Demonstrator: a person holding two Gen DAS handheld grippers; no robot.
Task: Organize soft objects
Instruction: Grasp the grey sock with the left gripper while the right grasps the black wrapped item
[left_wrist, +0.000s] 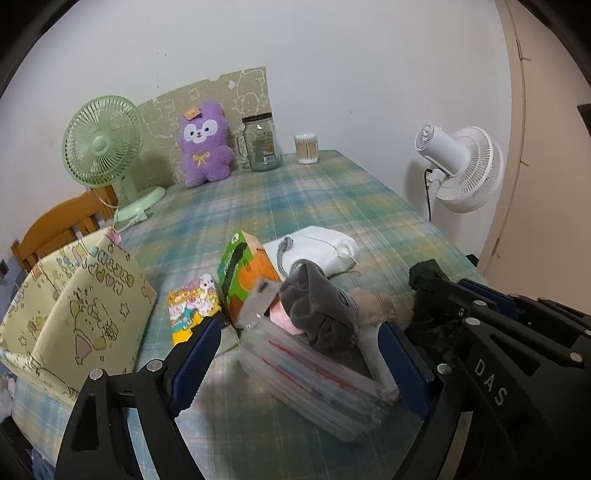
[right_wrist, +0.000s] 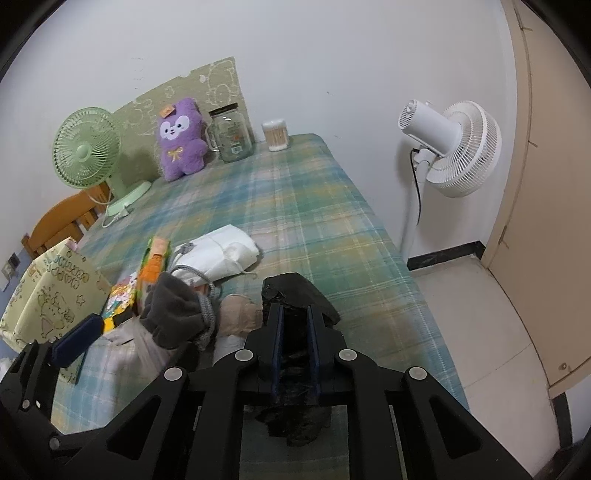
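The right gripper (right_wrist: 294, 314) is closed narrow on a black bundle (right_wrist: 295, 286), crumpled and glossy, which fills the gap between the pads and sticks out past the tips. No earlier picture is given, so nothing is reported of how the grip was made. The left gripper (left_wrist: 299, 354) stands wide, its pads either side of a clear packet stack (left_wrist: 314, 380) without pressing on it, as far as the blurred picture shows.

The soft things lie in a heap at the near edge of the plaid table (left_wrist: 295, 192): a grey cloth (left_wrist: 317, 310) lies over the stack, a beige fluffy piece (left_wrist: 373, 306) is just to its right, and a white pouch (left_wrist: 321, 247) lies farther off. A printed fabric bin (left_wrist: 85, 314) stands open at the near left and is judged the likely destination, though the task does not say so.

Recommendations for the step in hand:
- The bundle is to be lifted straight clear before any sideways travel, since the beige piece lies just beside it and may be dragged.
- The grip is to be kept firm; such material is judged slippery and compressible.
- The path leftward crosses the left gripper; that gripper is to be held aside or low.
- Release is to be made only when the bundle is well over the bin's mouth.
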